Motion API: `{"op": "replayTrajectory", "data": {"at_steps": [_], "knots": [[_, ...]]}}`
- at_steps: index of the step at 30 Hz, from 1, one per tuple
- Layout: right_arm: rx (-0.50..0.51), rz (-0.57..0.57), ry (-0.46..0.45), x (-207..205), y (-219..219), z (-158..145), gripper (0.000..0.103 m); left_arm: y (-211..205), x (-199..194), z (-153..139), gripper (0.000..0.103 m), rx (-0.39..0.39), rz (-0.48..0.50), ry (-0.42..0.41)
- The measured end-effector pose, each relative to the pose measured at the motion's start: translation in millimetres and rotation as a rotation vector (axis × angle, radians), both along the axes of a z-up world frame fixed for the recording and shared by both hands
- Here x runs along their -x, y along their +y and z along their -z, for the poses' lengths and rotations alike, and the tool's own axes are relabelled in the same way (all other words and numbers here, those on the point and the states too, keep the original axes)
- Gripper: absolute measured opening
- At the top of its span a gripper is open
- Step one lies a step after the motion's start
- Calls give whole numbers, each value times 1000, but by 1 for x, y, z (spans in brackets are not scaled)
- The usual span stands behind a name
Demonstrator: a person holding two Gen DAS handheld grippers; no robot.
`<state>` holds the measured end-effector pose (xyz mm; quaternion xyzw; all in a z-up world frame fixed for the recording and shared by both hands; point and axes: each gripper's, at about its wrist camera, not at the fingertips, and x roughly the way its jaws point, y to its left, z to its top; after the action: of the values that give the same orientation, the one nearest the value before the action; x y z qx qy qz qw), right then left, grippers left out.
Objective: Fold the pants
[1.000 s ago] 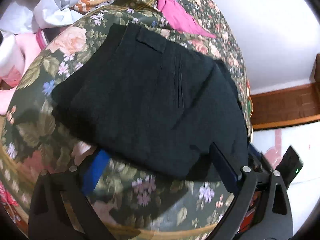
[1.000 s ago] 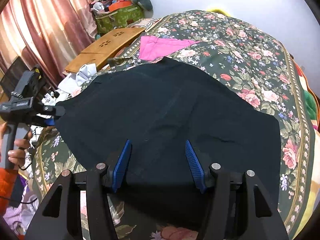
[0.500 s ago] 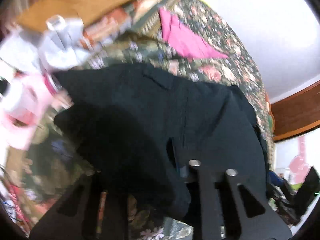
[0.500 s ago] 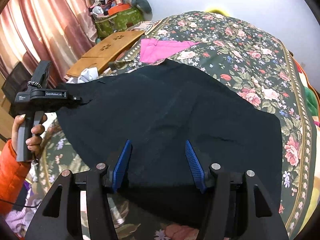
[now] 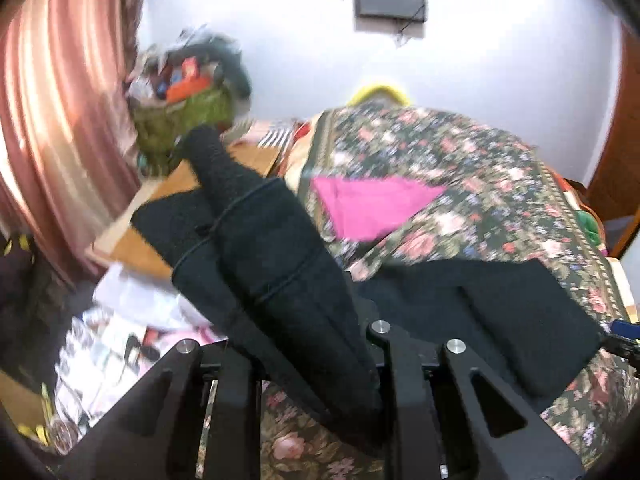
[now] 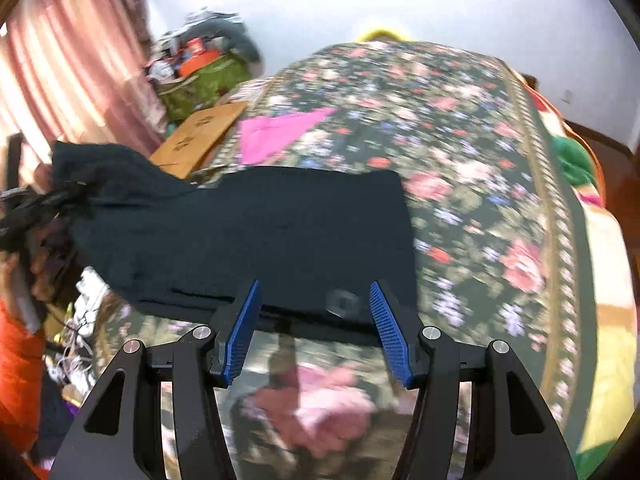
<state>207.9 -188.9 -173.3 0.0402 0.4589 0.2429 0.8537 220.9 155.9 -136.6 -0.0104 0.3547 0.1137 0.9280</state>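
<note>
The black pants (image 6: 280, 236) lie on the floral bed (image 6: 500, 208), left end lifted, clamped in the left hand-held gripper (image 5: 304, 364). That bunched cloth may slip free. The right hand-held gripper (image 6: 316, 332) hovers open, empty, at the near edge.

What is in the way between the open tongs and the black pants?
Nothing visible. The right tongs are open at the near edge of the pants, with only flowery bedspread below.
</note>
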Motion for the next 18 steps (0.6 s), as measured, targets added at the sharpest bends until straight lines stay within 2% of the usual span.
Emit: {"op": "replayTrajectory", "data": {"at_steps": [3,6,14,18], "knots": [[-3,31,42,-8,-12,13,54,-21,-8,-14,16,7,47,-20],[8,30,58,-12,-16,21,54,-39,-22,-21,16,47,84,-19],[-6,6,58,-17,-20,32,54,-103,-55,-35,13,146,215,-9],[-20,-17,69,-19,-20,38,54,-135,-75,-36,13,159,256,10]]}}
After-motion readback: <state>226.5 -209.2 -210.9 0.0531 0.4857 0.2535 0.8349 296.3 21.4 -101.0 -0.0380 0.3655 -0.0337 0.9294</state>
